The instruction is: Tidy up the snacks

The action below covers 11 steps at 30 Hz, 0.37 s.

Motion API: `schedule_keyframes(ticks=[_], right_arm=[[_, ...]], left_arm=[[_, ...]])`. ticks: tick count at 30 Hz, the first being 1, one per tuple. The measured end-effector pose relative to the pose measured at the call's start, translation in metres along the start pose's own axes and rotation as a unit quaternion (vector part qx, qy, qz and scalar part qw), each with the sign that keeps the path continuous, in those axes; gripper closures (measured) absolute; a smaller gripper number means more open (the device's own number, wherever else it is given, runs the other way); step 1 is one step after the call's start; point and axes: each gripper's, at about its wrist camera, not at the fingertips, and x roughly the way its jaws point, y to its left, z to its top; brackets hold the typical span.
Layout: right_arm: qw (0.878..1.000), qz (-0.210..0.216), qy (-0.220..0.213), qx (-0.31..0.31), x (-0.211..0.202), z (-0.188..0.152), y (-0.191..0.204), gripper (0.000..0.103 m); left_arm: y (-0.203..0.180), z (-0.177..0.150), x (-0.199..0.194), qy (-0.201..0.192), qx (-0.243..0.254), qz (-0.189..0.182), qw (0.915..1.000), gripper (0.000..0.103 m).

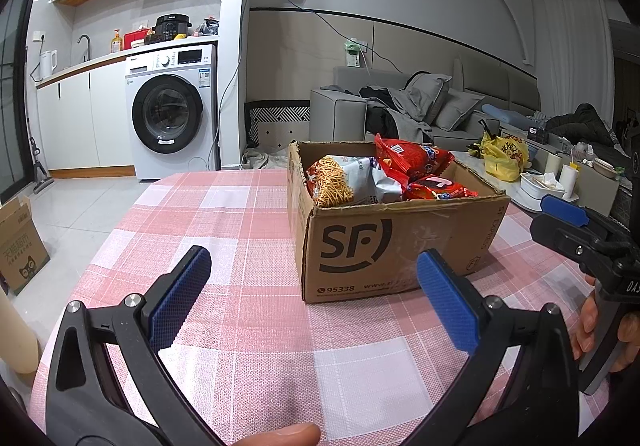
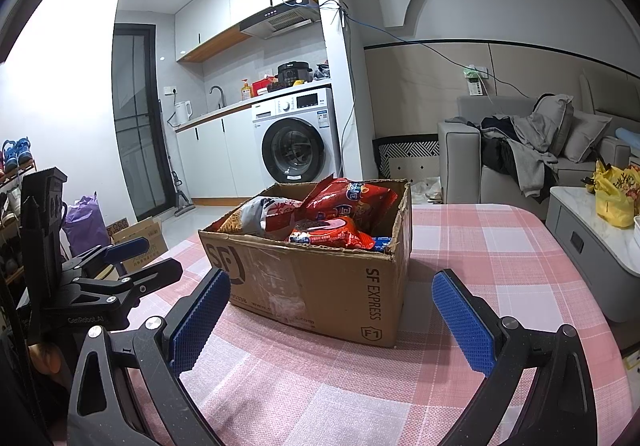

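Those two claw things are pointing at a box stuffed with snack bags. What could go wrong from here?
The red bags are heaped above the rim of the cardboard box, so pulling one might tip others onto the checked tablecloth. The bags look puffy; a firm pinch could crush the contents. Both the left gripper and right gripper are open and close together, so they might bump.
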Motion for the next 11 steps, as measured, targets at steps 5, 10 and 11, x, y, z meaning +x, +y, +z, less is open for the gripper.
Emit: schedule_keyframes(ticks=[5, 10, 11], right_arm=[[1.000, 0.001, 0.000, 0.000, 0.0002, -0.0001, 0.0001, 0.000], [1.000, 0.002, -0.001, -0.003, 0.0019, 0.0005, 0.0043, 0.000], [1.000, 0.002, -0.001, -0.003, 0.0019, 0.0007, 0.0046, 0.000]], left_arm=[[-0.0001, -0.0001, 0.0000, 0.000, 0.000, 0.000, 1.0000, 0.000], [-0.0002, -0.0015, -0.0004, -0.004, -0.001, -0.002, 1.0000, 0.000], [0.0000, -0.0018, -0.0001, -0.004, -0.001, -0.002, 1.0000, 0.000]])
